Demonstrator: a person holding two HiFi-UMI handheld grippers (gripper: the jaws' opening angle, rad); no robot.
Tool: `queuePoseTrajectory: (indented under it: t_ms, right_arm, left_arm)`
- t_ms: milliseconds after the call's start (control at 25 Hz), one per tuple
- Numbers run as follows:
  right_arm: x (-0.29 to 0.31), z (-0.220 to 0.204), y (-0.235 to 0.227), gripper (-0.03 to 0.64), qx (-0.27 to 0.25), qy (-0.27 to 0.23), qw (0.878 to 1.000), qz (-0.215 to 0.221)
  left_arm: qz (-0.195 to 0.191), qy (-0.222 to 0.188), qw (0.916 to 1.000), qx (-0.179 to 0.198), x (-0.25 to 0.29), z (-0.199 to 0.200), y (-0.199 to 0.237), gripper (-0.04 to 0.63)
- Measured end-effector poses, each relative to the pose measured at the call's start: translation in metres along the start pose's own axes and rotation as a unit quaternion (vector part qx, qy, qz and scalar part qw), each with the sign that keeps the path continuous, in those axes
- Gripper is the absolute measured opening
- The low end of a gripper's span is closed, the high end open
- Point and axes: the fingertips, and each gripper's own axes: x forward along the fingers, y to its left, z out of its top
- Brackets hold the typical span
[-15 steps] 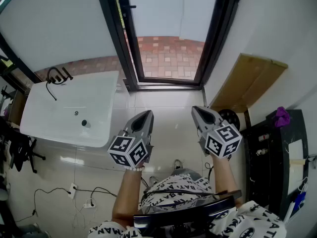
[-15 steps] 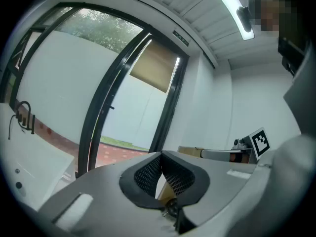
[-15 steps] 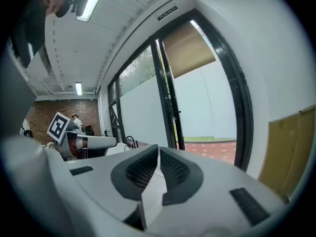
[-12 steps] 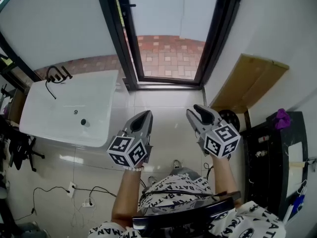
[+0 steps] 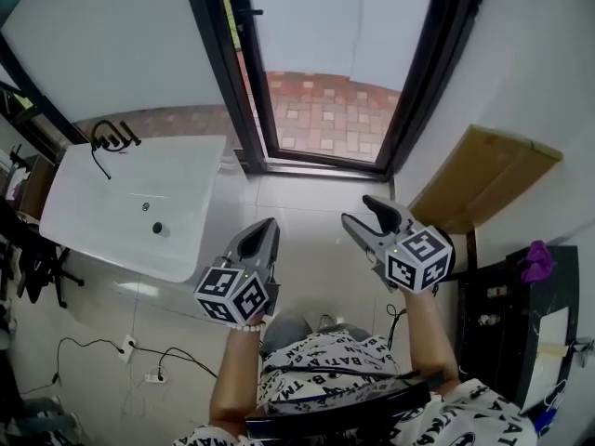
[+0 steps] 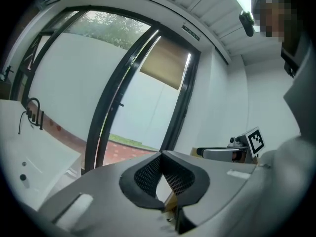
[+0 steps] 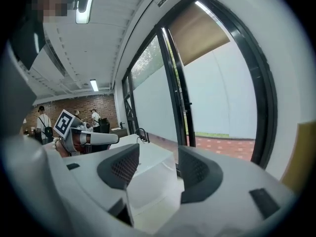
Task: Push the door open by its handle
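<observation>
Facing the door (image 5: 253, 82) at eleven o'clock, the right gripper (image 5: 358, 210) holds its jaws wide apart, empty. The left gripper (image 5: 268, 223), at its nine o'clock, has jaws pressed together.

Bare pale floor tiles (image 5: 297, 207) run open from the left gripper (image 5: 268, 226) and right gripper (image 5: 358, 210) to the threshold (image 5: 321, 163), and beyond it the way lies clear to red-brick paving (image 5: 325, 114). The passage is narrowed by the dark left frame post (image 5: 216, 63) and the right frame post (image 5: 429, 63). The door (image 5: 253, 72) stands edge-on just beside the left post, its handle (image 5: 249, 11) jutting toward the opening. A white sink surface (image 5: 112, 221) with a black tap (image 5: 110, 139) blocks the left side. A cardboard sheet (image 5: 483, 179) leaning on the right wall (image 5: 530, 63) and a black cabinet (image 5: 502, 342) hem in the right. A power strip with cables (image 5: 153, 377) lies on the floor at lower left.
</observation>
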Motion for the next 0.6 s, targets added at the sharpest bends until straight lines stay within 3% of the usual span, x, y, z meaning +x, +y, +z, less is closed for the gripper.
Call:
queuePoseTrajectory:
  t_ms: [280, 600]
  right_arm:
    - [0.054, 0.019, -0.035, 0.264, -0.05, 0.025, 0.998, 0.037]
    - [0.151, 0.042, -0.089, 0.264, -0.079, 0.038, 0.995, 0.05]
  left_arm:
    - [0.019, 0.003, 0.9998, -0.001, 0.038, 0.002, 0.026, -0.012]
    - [-0.003, 0.019, 0.9998, 0.005, 0.128, 0.013, 0.079, -0.012]
